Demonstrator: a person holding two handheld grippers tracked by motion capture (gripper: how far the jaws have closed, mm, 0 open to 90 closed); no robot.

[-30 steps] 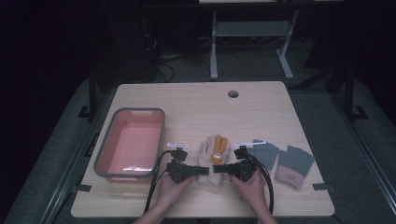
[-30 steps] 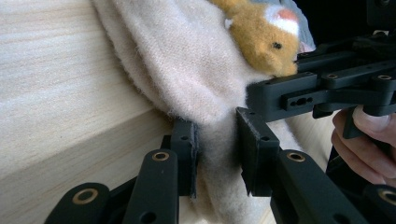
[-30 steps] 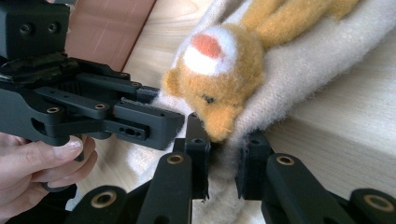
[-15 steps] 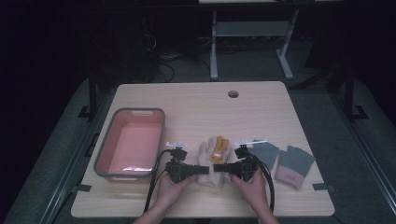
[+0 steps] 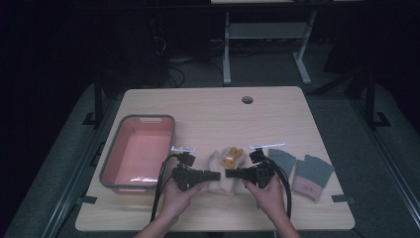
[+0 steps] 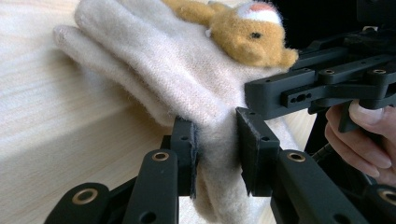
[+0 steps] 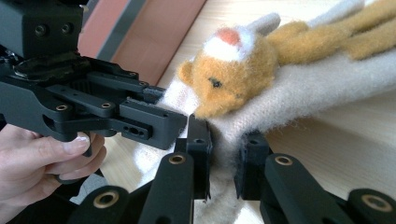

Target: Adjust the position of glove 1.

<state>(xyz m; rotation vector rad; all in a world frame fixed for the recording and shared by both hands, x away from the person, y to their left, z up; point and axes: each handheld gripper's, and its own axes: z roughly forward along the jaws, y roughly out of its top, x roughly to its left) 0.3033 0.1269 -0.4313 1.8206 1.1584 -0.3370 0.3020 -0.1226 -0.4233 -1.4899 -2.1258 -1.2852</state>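
Note:
A cream woolly glove with an orange plush animal sewn on it lies at the table's front middle. Both grippers hold its near end from opposite sides. My left gripper comes in from the left, shut on the glove's cuff. In the left gripper view the glove is squeezed between the pads of the left gripper. My right gripper comes in from the right, shut on the same cuff. In the right gripper view the right gripper pinches the glove just under the plush head.
A pink tub with a grey rim stands at the table's left. Two grey and pink gloves lie at the right. A cable hole sits near the far edge.
Both hands have risen a little, and the glove's pinched end has come up with them. Both grips are unchanged.

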